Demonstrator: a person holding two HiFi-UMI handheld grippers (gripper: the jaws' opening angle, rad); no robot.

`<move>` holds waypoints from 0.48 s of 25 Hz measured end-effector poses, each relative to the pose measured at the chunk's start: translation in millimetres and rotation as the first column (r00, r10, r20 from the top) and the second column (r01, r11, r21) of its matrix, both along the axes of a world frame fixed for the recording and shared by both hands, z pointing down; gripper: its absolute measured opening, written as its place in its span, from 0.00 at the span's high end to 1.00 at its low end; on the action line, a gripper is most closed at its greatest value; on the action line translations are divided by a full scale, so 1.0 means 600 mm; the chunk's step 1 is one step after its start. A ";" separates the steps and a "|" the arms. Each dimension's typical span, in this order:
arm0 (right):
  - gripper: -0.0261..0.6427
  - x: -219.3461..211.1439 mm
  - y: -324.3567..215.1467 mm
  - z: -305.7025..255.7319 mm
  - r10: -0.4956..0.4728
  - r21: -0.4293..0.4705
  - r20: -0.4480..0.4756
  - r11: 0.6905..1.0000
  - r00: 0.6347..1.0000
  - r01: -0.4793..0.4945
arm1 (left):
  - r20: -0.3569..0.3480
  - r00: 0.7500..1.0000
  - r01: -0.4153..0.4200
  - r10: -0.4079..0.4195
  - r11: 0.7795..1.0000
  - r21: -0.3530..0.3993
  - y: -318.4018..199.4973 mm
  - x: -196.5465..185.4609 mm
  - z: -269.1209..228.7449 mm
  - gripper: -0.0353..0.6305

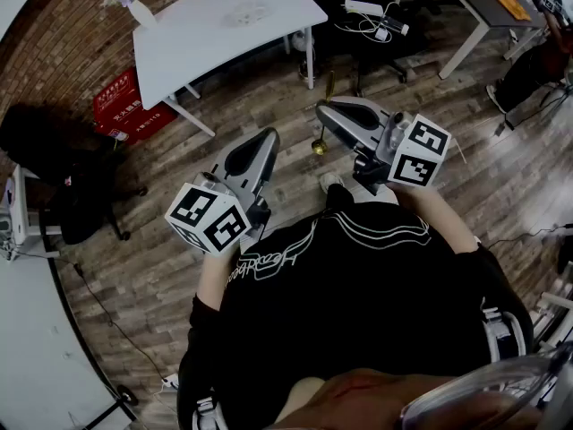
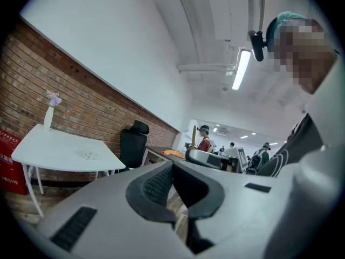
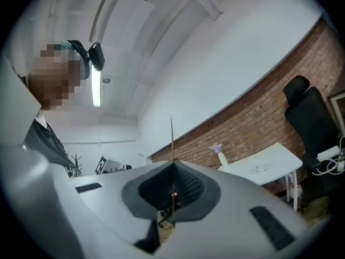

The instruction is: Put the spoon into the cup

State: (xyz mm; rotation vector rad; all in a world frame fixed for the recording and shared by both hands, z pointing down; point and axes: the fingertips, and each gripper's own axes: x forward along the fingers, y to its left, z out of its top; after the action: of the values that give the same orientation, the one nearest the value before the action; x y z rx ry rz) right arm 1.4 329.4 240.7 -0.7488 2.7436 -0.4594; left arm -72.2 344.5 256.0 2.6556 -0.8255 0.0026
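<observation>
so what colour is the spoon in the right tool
The spoon is shiny gold. The head view shows it best, gripped in the right tool.

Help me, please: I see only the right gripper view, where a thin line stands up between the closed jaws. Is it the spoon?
Observer: Yes. The head view shows a gold spoon in the right gripper, handle up and bowl down.
Operator: And the other gripper?
Observer: The left gripper has its jaws together with nothing between them.
Operator: What lies under the spoon?
Observer: Only the wooden floor; the white table stands farther ahead, not below it.
</observation>
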 end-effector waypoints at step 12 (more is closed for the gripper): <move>0.97 0.034 -0.028 0.043 0.016 -0.037 0.008 0.999 1.000 -0.016 | 0.010 1.000 0.014 -0.013 1.000 -0.024 -0.030 0.022 0.038 0.94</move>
State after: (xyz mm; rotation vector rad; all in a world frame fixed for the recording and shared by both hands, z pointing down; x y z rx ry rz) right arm 21.9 312.7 266.5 -0.7754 2.7261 -0.5101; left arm -58.7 326.7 278.7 2.6298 -0.8413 0.0216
